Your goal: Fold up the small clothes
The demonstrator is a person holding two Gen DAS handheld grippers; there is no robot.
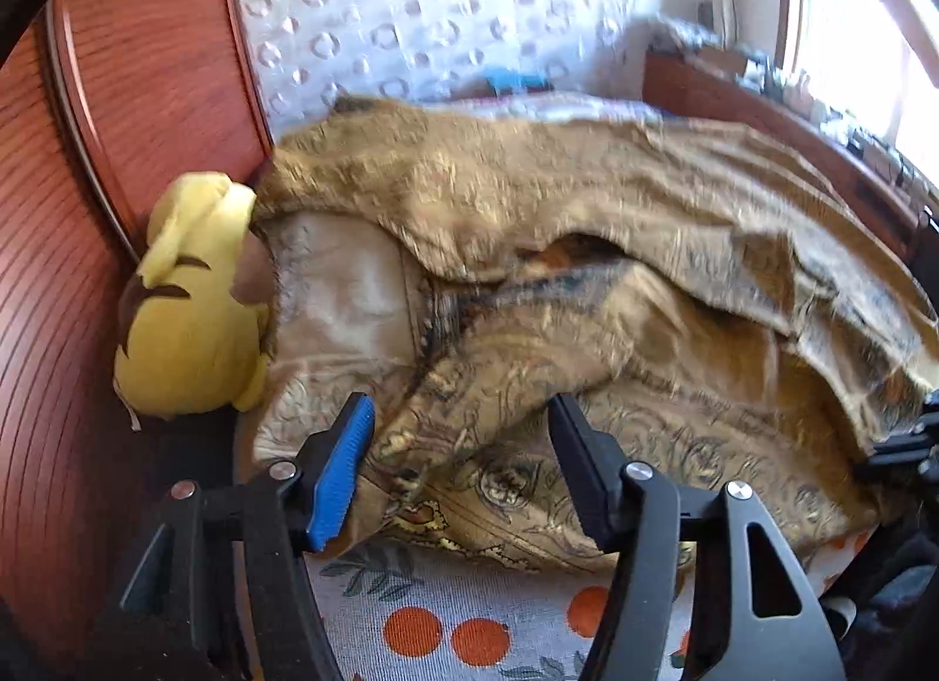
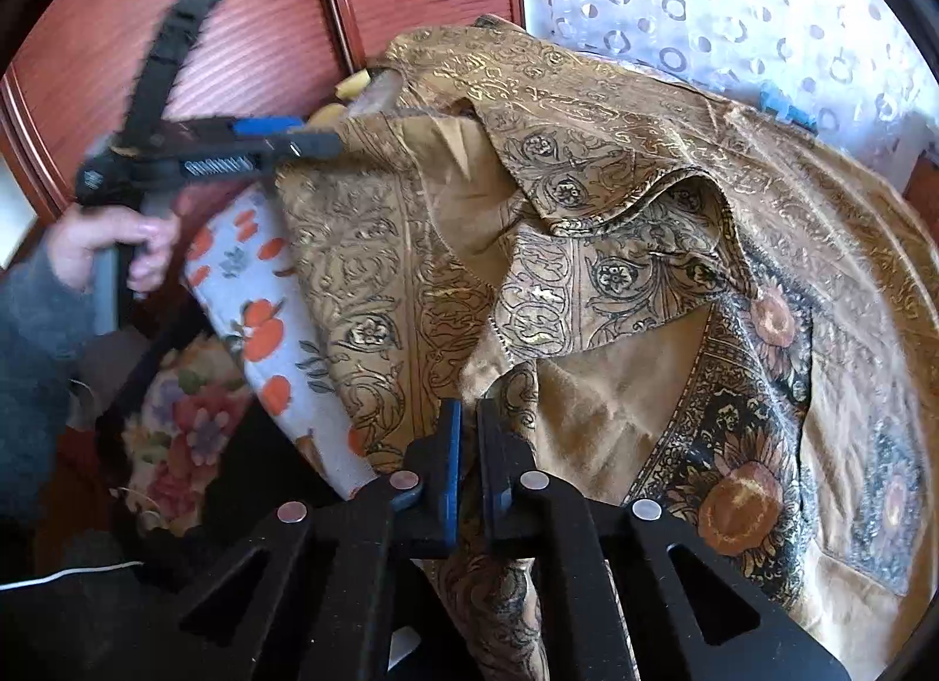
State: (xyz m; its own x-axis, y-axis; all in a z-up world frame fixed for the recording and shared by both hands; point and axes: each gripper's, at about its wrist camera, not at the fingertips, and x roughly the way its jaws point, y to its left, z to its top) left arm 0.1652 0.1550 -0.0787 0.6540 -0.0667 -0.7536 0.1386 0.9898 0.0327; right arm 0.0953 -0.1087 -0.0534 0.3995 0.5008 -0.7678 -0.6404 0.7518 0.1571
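A golden-brown cloth [image 1: 587, 246] with dark scroll and flower prints lies crumpled in loose folds over the bed. In the right wrist view the same cloth [image 2: 616, 246] fills the middle. My right gripper [image 2: 469, 446] is shut on a fold at its near edge, and the cloth hangs down below the jaws. My left gripper [image 1: 463, 446] hovers over the cloth's near left part, jaws apart, pads not pressing on it. The left gripper [image 2: 293, 138] also shows in the right wrist view, held by a hand [image 2: 111, 240] at the cloth's left edge.
A yellow plush toy [image 1: 188, 317] leans against the red-brown wooden panel [image 1: 147, 64] on the left. A white sheet with orange fruit prints [image 1: 446, 622] lies under the cloth. A floral cushion [image 2: 188, 422] sits low on the left. A bright window [image 1: 851, 35] lies far right.
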